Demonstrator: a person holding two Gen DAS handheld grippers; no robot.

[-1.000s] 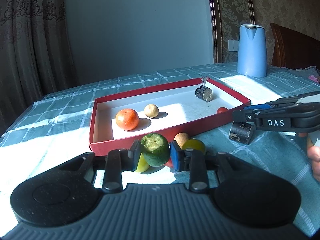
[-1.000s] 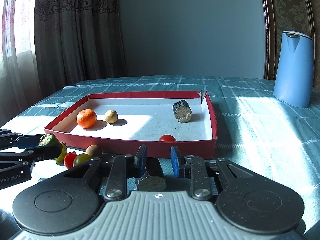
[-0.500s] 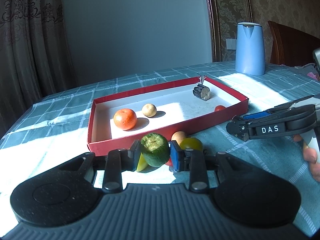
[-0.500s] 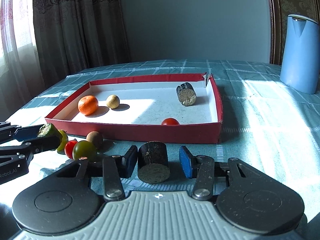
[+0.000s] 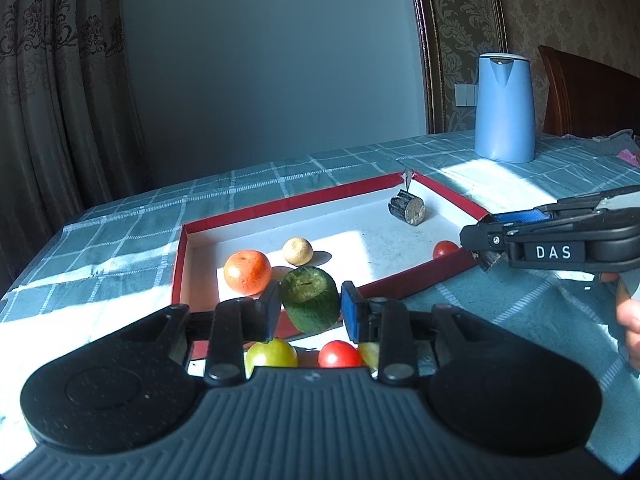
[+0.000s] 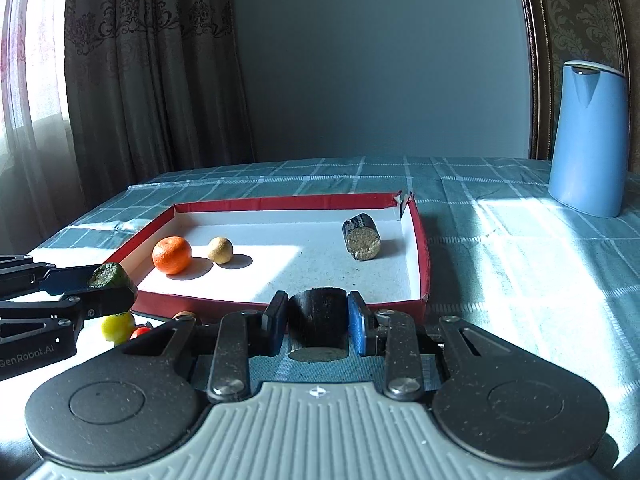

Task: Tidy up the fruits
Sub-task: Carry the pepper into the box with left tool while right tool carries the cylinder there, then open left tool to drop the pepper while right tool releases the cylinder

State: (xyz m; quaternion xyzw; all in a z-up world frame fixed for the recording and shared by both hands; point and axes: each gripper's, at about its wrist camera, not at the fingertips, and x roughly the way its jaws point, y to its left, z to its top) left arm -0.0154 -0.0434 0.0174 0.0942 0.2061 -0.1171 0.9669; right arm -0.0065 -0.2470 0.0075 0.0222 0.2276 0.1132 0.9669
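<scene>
My left gripper [image 5: 309, 311] is shut on a green round fruit [image 5: 310, 302] and holds it above the near wall of the red tray [image 5: 420, 278]. My right gripper [image 6: 318, 322] is shut on a dark cylinder piece [image 6: 318, 320], lifted just before the tray's near wall [image 6: 280, 304]. In the tray lie an orange [image 5: 247, 272], a small tan fruit [image 5: 297, 251], a second dark cylinder [image 5: 408, 209] and a cherry tomato [image 5: 445, 248]. A yellow-green fruit [image 5: 271, 354] and a red tomato [image 5: 339, 354] lie on the cloth below my left gripper.
A blue kettle [image 5: 505, 108] stands on the checked tablecloth at the back right. A wooden chair back [image 5: 588, 96] is behind it. Curtains hang at the left. The right gripper [image 5: 552, 242] shows at the right of the left wrist view.
Both grippers have risen and moved toward the tray. The right gripper opened around the dark cylinder, then shut on it and lifted it. The left still holds the green fruit.
</scene>
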